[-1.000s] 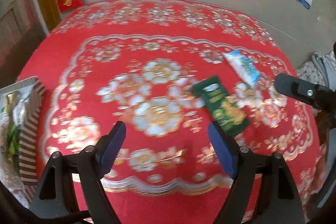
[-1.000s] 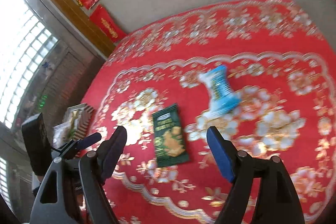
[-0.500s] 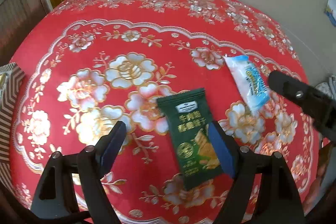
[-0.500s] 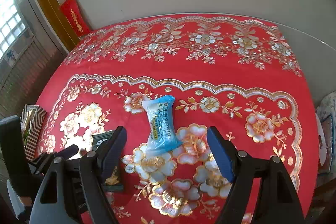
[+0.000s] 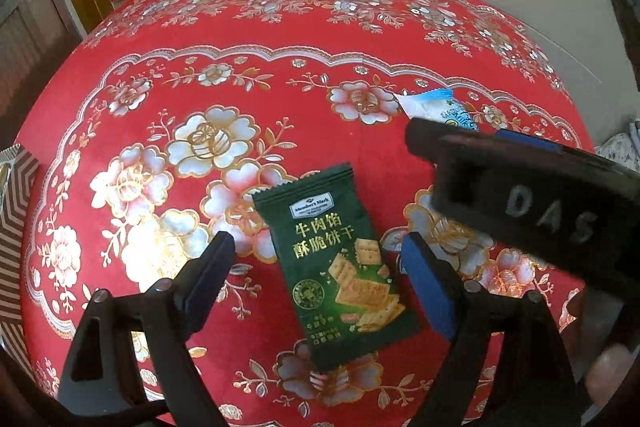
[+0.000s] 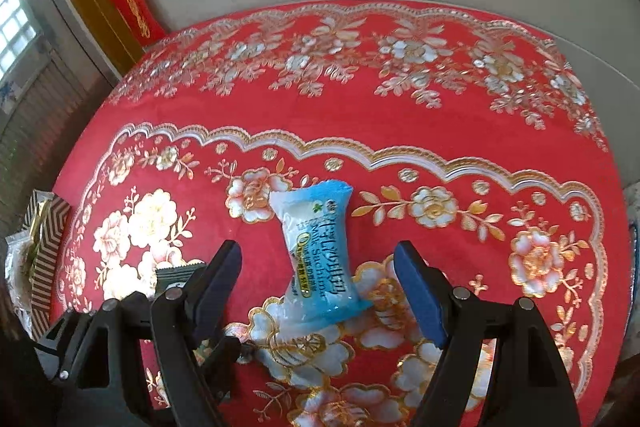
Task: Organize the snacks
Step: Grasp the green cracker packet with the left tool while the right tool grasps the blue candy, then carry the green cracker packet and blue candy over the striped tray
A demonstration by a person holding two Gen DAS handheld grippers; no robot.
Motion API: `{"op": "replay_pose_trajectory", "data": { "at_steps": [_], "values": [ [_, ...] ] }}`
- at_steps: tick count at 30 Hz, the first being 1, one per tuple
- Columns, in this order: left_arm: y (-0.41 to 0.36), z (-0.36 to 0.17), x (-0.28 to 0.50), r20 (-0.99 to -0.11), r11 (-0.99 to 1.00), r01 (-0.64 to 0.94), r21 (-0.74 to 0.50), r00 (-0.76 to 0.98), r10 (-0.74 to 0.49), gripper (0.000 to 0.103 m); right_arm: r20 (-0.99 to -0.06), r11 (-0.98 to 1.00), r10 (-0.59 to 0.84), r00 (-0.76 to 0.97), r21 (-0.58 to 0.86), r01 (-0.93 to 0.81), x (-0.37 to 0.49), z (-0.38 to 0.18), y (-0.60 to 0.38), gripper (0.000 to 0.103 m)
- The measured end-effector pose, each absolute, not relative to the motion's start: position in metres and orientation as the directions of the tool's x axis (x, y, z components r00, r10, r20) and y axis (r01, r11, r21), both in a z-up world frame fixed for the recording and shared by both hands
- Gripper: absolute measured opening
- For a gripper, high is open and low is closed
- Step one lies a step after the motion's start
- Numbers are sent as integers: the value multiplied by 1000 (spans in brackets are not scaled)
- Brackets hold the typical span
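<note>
Round desk (image 5: pixel 304 131) carried a red floral cloth, taken here as landmark. Striped box (image 6: pixel 46 251) with wrapped snacks sat at the cloth's left edge. Red banners (image 6: pixel 134 7) hung on the wall past the cloth's far-left side. Green cracker packet (image 5: pixel 340 267) lay flat near the cloth's centre. Blue-white milk snack packet (image 6: pixel 320 255) lay flat right of it, further along the cloth. In the left wrist view the right gripper (image 6: pixel 320 267) body crossed over the blue packet and hid most of it. Left gripper (image 5: pixel 316 259) hung over the green packet, jaws opening, packet between the pads, not touched. Right gripper jaws stood wide apart, blue packet between them, no contact. Left gripper's finger covered most of the green packet in the right wrist view.
</note>
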State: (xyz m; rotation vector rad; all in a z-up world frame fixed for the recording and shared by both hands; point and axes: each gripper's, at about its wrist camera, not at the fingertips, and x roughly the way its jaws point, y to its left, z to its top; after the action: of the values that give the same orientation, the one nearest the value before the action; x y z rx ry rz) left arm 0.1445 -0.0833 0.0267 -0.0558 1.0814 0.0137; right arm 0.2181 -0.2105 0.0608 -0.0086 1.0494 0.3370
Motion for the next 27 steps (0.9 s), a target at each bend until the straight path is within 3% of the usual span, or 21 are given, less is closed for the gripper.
{"op": "replay_pose_trajectory", "data": {
  "at_steps": [2,5,7,11,27],
  "values": [
    [-83,26,142,-876,999,-24,-37,482,-21,85,-855,947,263,446,141,-288,218,57,-208,77],
    [-83,27,136,-866,1000,-7,-14,499,-8,74,-860,950,232,455,101,-294,217,54,-206,55],
    [-77,30,132,-858,1000,-12,-17,513,-8,53,-861,951,212,463,72,-302,215,53,-206,48],
    [-70,32,124,-862,998,29,-58,503,-65,49,-858,953,189,477,43,-300,209,53,-209,35],
    [-28,44,96,-849,997,8,-77,524,-70,49,-829,951,250,500,111,-290,165,59,-224,31]
  ]
}}
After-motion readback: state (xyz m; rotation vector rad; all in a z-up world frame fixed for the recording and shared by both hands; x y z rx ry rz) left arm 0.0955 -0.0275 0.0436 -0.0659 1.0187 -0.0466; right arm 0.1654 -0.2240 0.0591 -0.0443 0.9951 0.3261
